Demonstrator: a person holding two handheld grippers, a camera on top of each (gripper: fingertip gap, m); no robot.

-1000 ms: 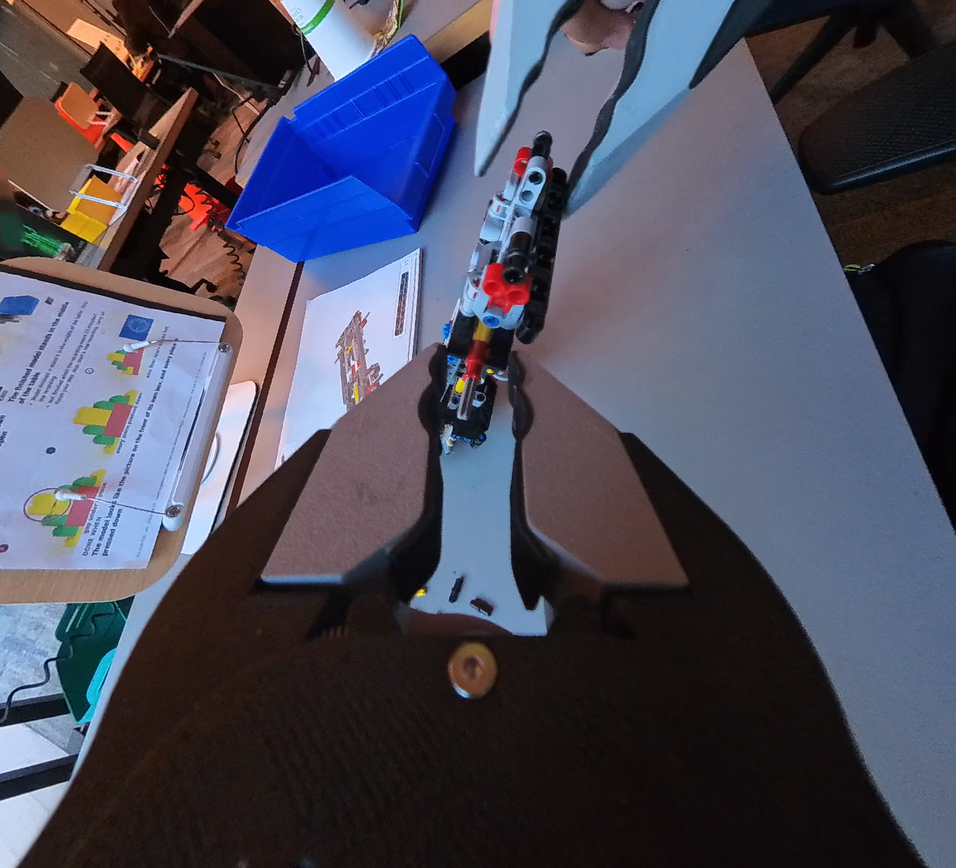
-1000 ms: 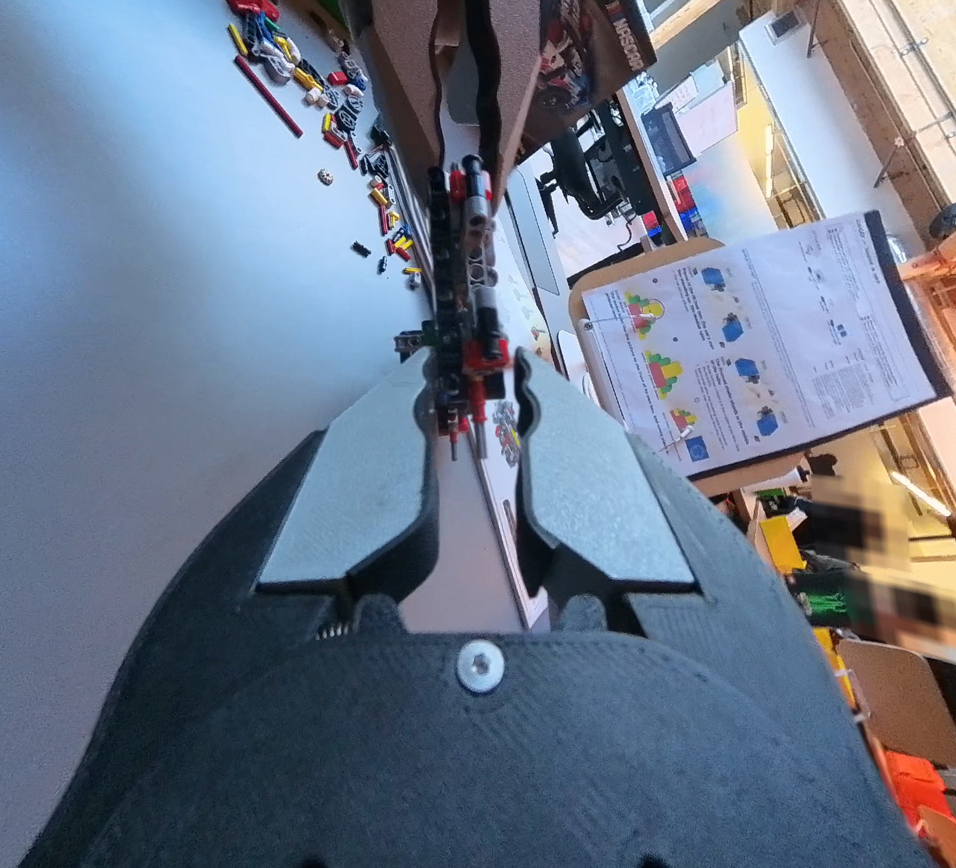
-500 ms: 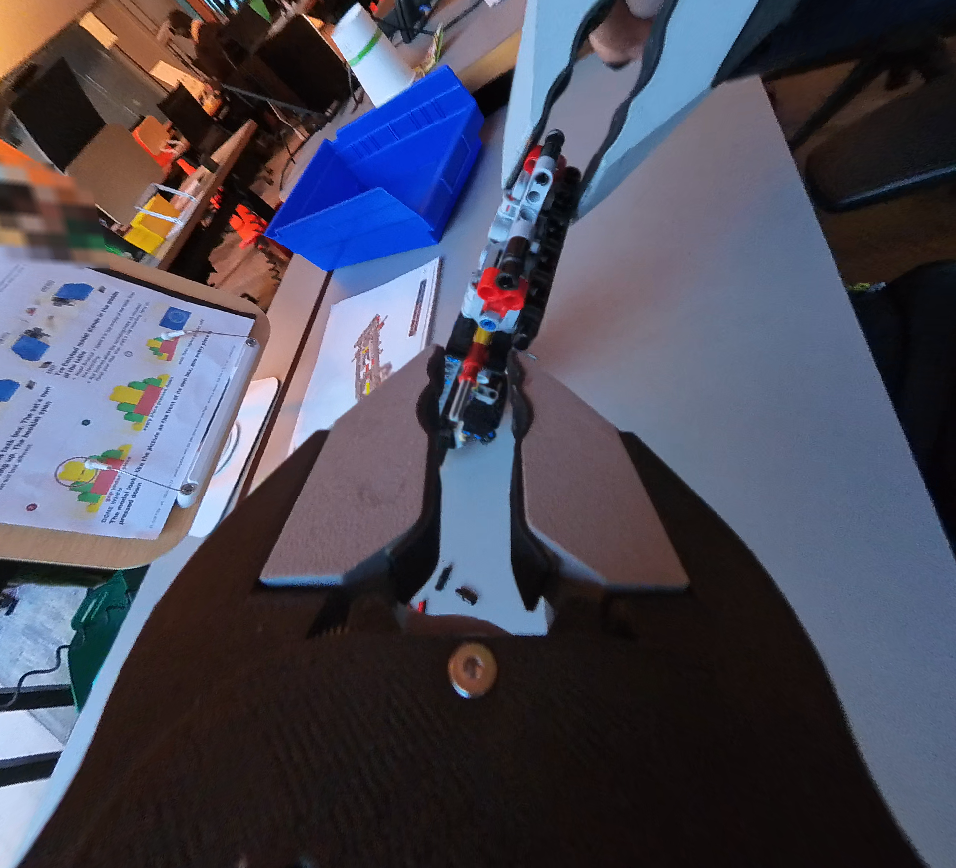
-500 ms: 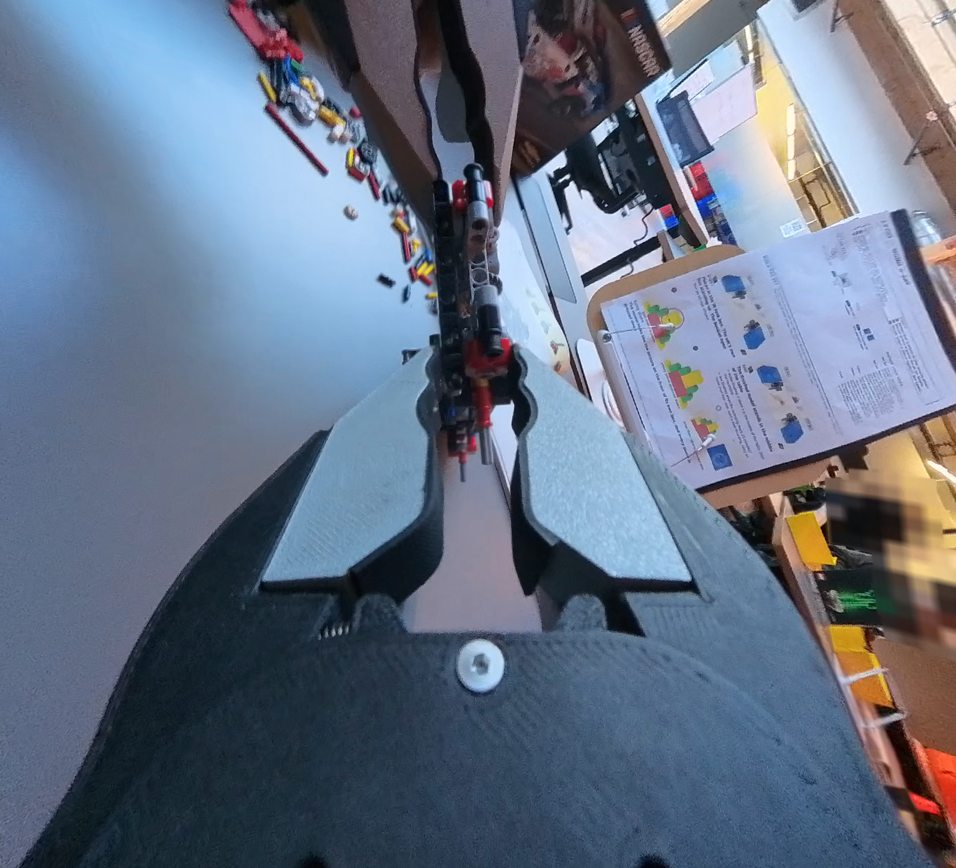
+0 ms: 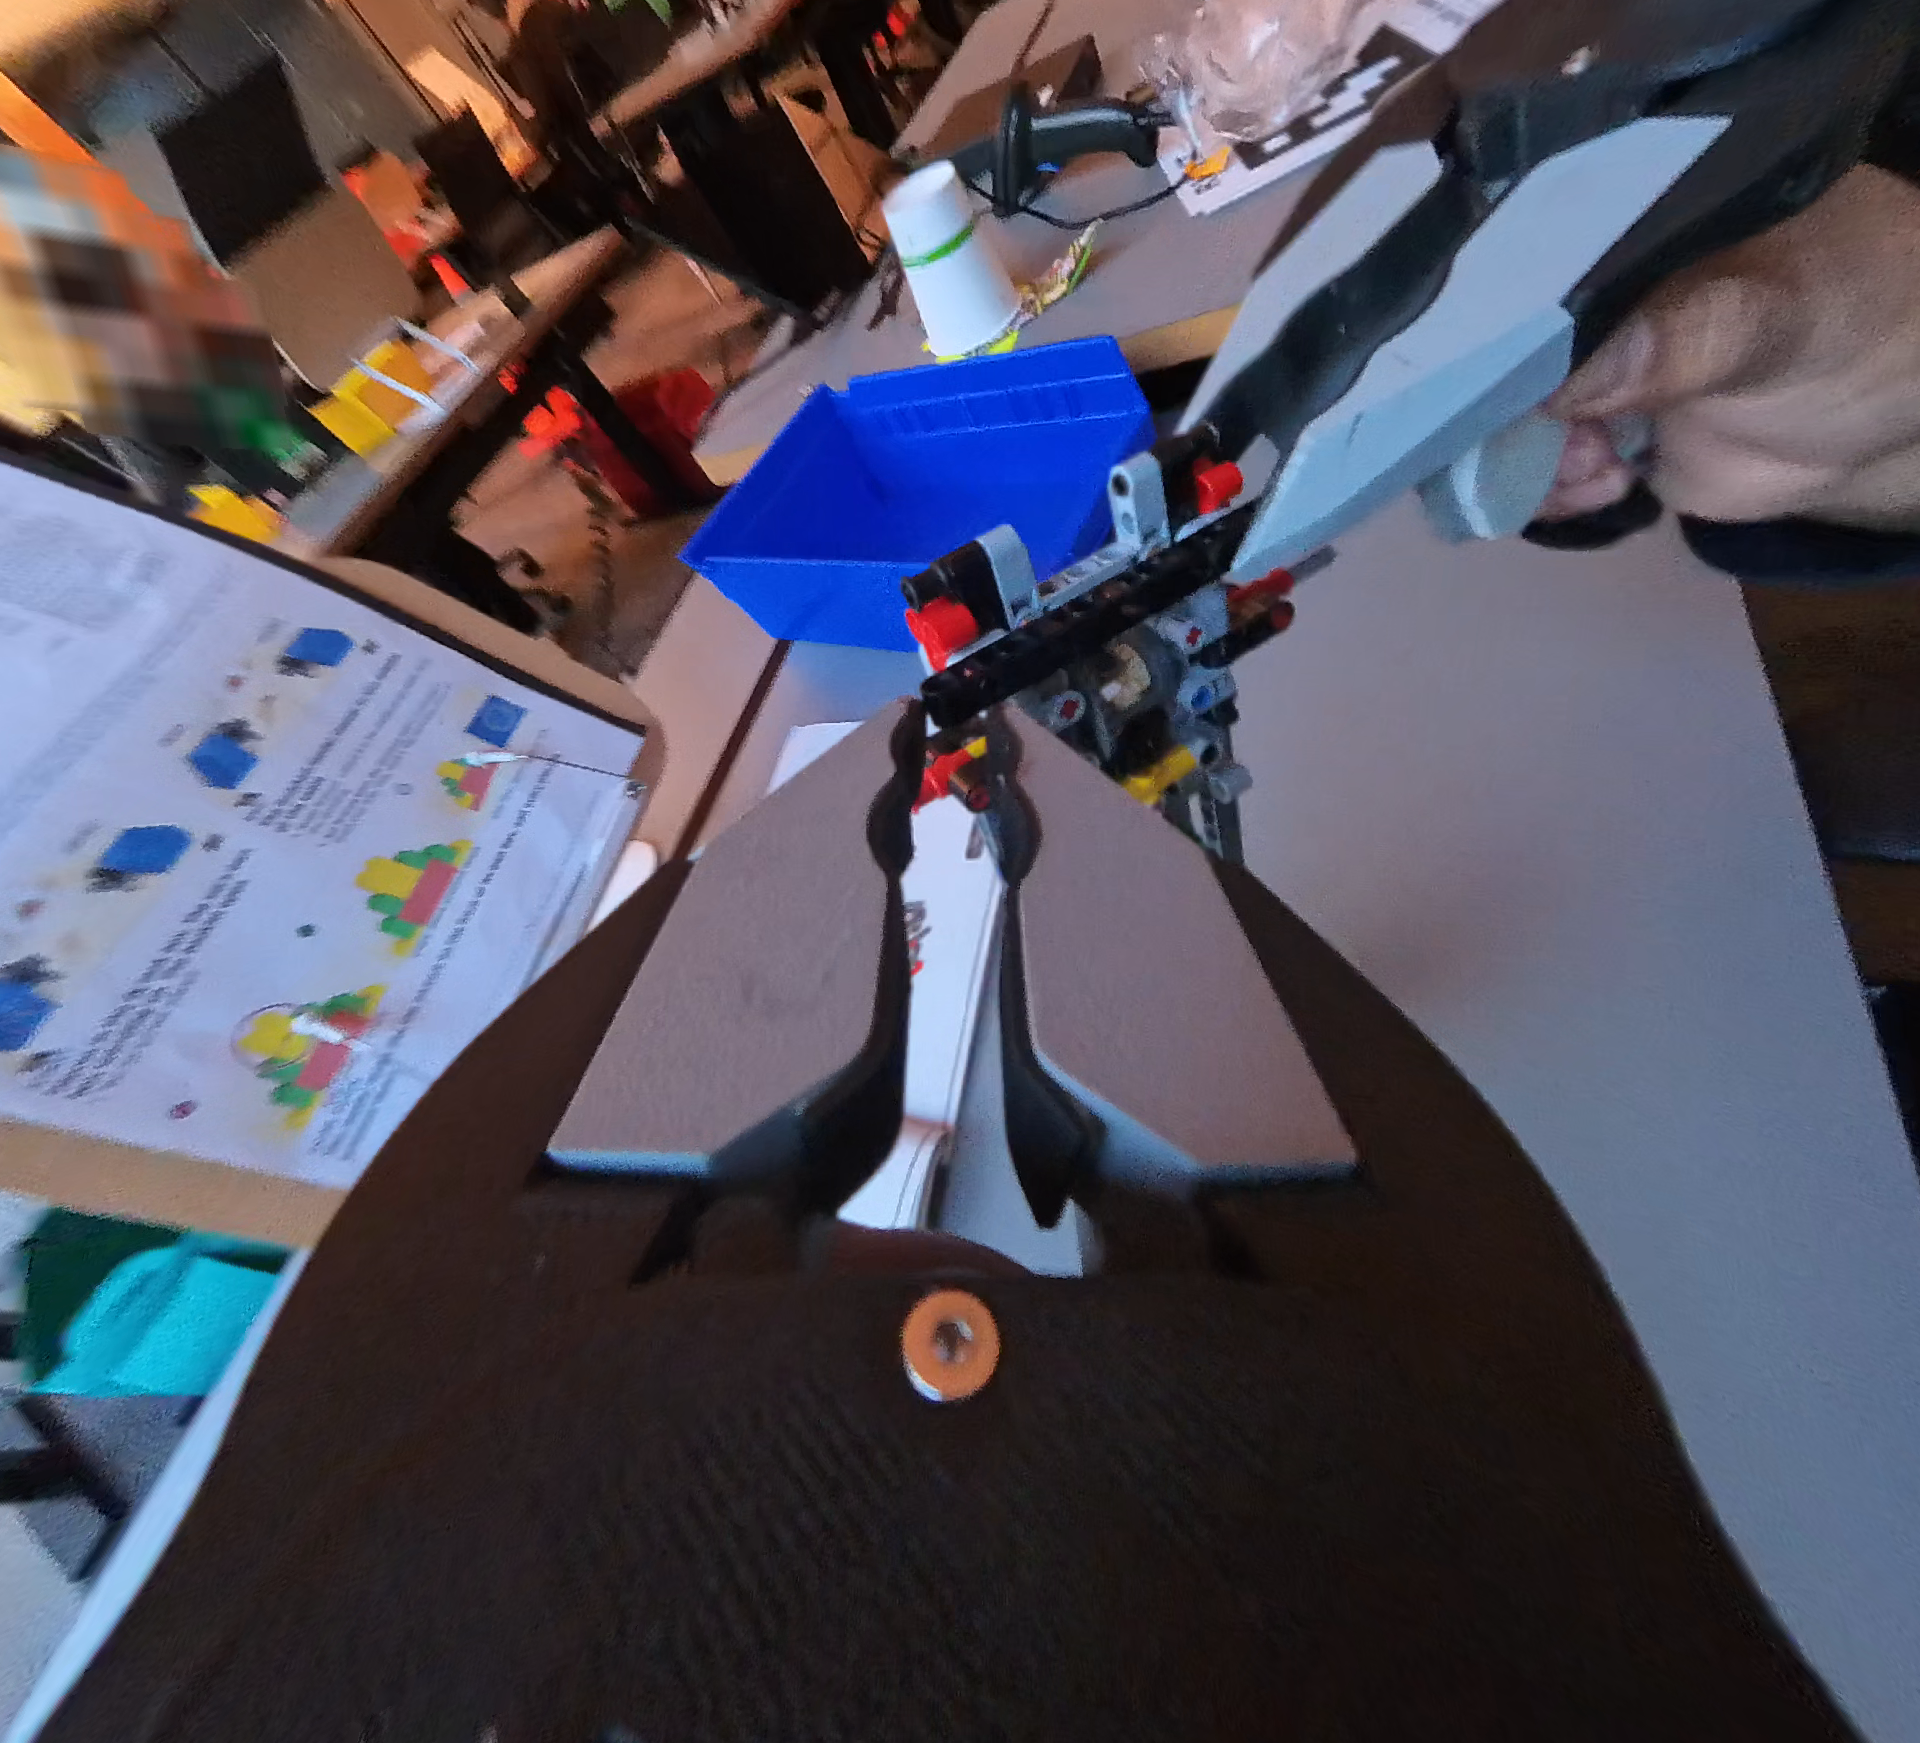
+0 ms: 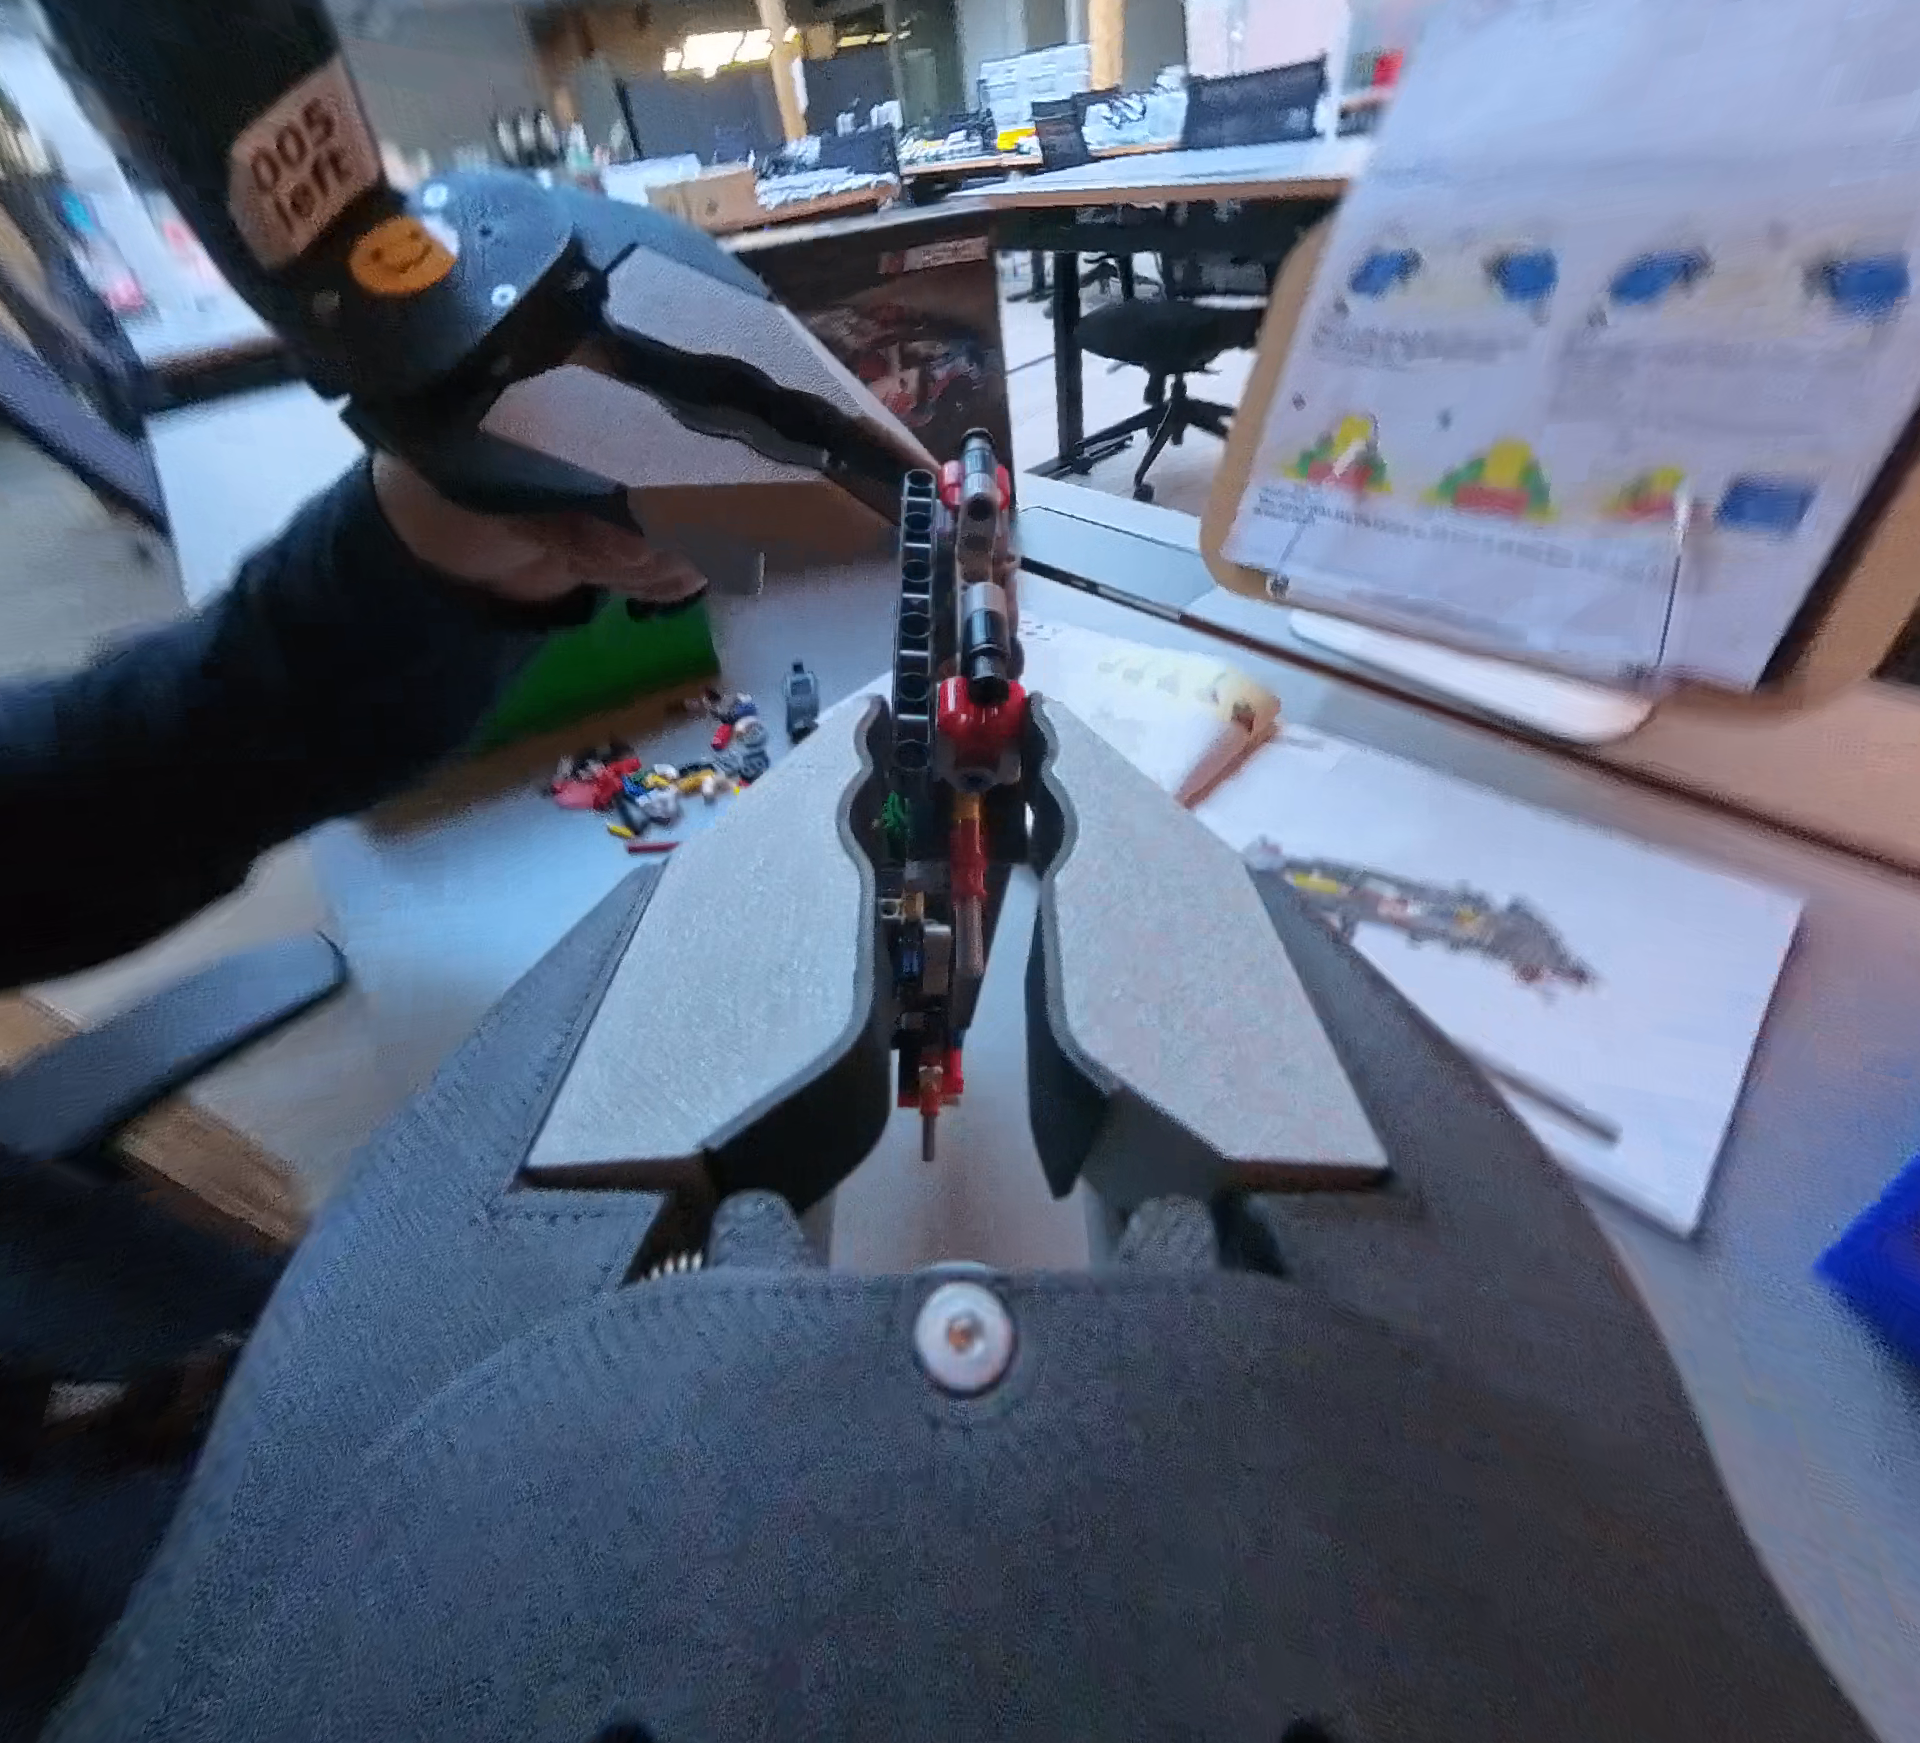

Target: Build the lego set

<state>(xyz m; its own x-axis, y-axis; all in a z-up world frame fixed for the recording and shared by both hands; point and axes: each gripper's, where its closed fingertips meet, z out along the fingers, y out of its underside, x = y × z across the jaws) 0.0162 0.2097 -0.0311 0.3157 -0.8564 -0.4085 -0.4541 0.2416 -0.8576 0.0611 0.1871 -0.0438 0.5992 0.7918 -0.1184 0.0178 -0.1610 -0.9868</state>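
Brick model (image 5: 1091, 633) between two hand-held grippers

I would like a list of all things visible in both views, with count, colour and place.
Brick model: one, black, grey and red; held above the table, between both grippers.
Loose bricks: a small heap, mixed colours; on the table beside the green object.
Green object: one; on the table, partly hidden by the sleeve.
Blue bin: one; on the table behind the model.
Paper cup: one, white with a green band; upside down, behind the bin.
Instruction booklet: one, white; flat on the table.
Board with a printed sheet: one; standing at the table's edge.
Table: one, grey.
Right gripper: jaws closed on the model's end.
Left gripper: jaws at the model's other end; grip unclear.
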